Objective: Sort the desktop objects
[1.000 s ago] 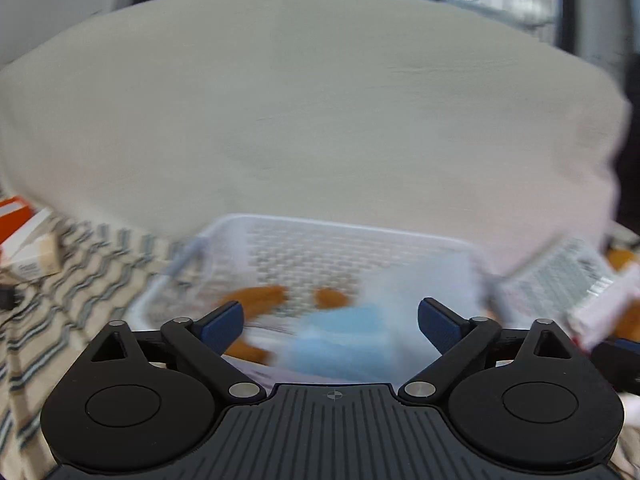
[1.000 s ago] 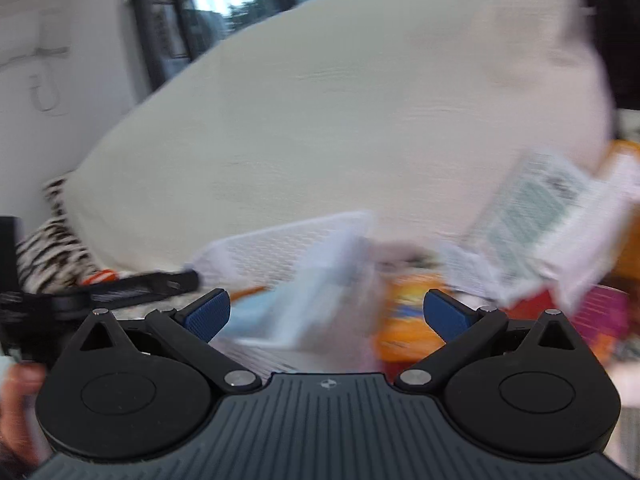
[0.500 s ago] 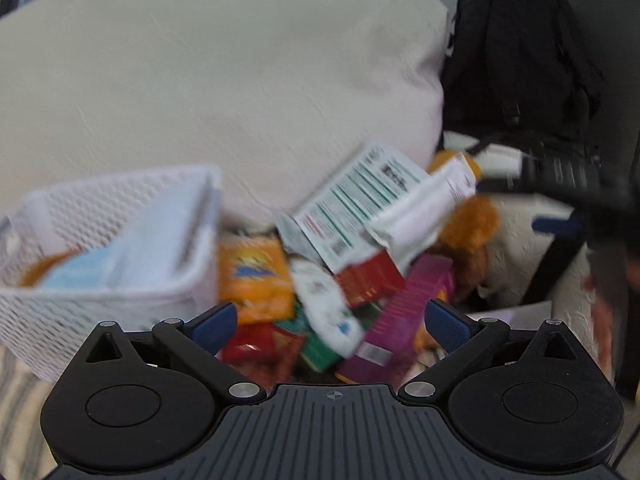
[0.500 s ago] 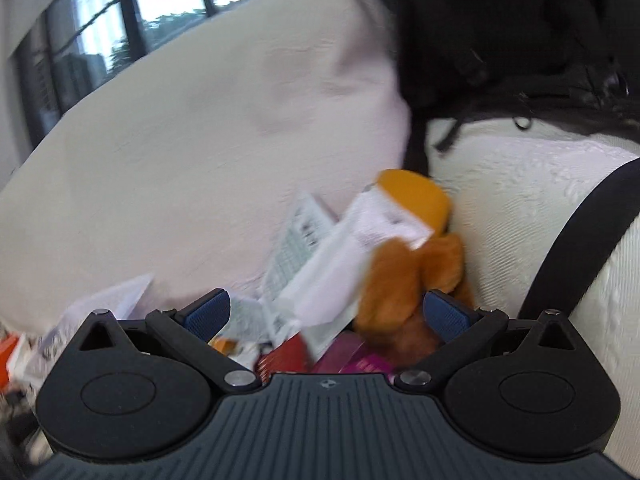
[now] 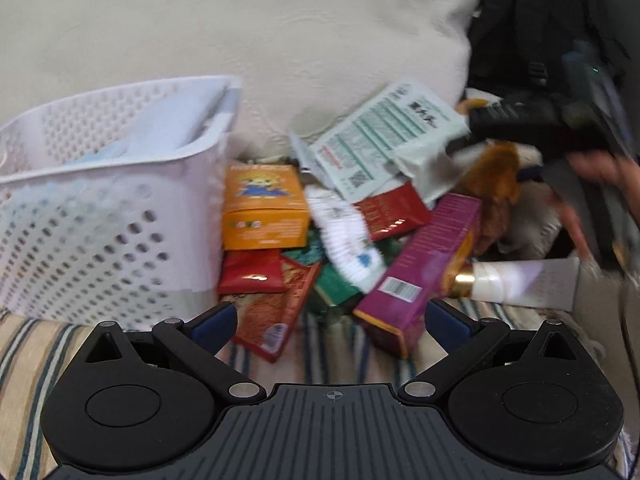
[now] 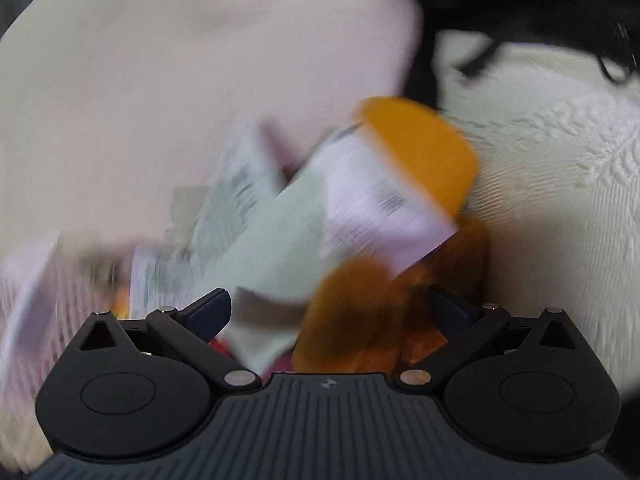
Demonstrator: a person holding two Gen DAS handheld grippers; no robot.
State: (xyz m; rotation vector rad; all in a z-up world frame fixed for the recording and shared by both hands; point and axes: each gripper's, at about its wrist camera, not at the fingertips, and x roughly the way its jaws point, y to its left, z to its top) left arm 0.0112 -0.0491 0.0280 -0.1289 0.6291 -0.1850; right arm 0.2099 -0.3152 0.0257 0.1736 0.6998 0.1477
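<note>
White basket (image 5: 120, 216) at far left on striped cloth (image 5: 24, 360), pale blue packs inside. Just beside it, orange box (image 5: 262, 212) atop red packets (image 5: 250, 270). Toward the right, white printed pouch (image 5: 384, 140) leaning over a purple box (image 5: 424, 260), then a cream tube (image 5: 520, 284). Left gripper (image 5: 328, 320) spread wide, holding nothing, low before the pile. Right gripper (image 6: 330, 312) likewise wide apart and empty, blurred orange-capped tube (image 6: 384, 184) close ahead.

A cream cushion (image 5: 248, 36) stands beside a black backpack (image 5: 532, 28) on striped fabric (image 5: 24, 360).
</note>
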